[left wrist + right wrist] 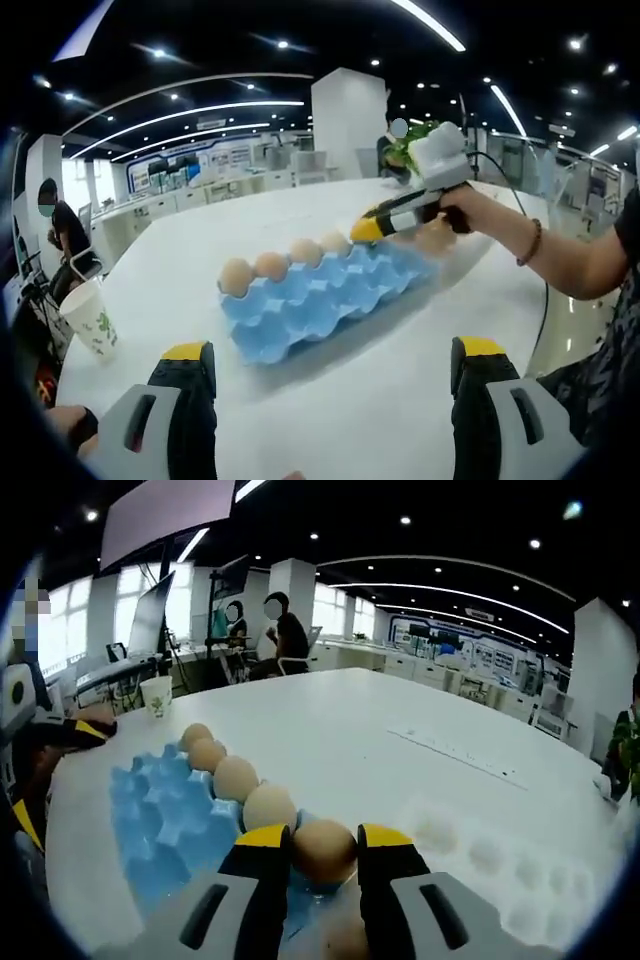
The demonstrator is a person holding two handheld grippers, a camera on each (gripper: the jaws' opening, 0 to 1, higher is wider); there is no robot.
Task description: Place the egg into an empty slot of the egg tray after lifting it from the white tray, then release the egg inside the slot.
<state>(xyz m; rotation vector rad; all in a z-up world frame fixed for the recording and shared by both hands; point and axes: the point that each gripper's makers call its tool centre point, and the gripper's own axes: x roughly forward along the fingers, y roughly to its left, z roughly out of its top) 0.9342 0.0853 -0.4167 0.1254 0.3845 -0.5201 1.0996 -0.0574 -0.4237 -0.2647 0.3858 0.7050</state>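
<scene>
The blue egg tray [300, 305] lies in the middle of the white table, with a row of several brown eggs [270, 265] along its far side. My right gripper [324, 838] is shut on a brown egg [323, 855], just above the blue egg tray [160, 820] at the end of the egg row [236, 777]. In the left gripper view the right gripper [368, 228] comes in from the right, held by a hand. My left gripper [335, 365] stands open in front of the tray, holding nothing. A white tray [500, 865] with pale dimples lies to the right.
A paper cup [90, 318] stands at the table's left edge, also seen as the paper cup [156, 695]. The left gripper [40, 745] sits at the left edge of the right gripper view. People sit beyond the table [285, 630]. Bare white tabletop [400, 740] stretches behind the trays.
</scene>
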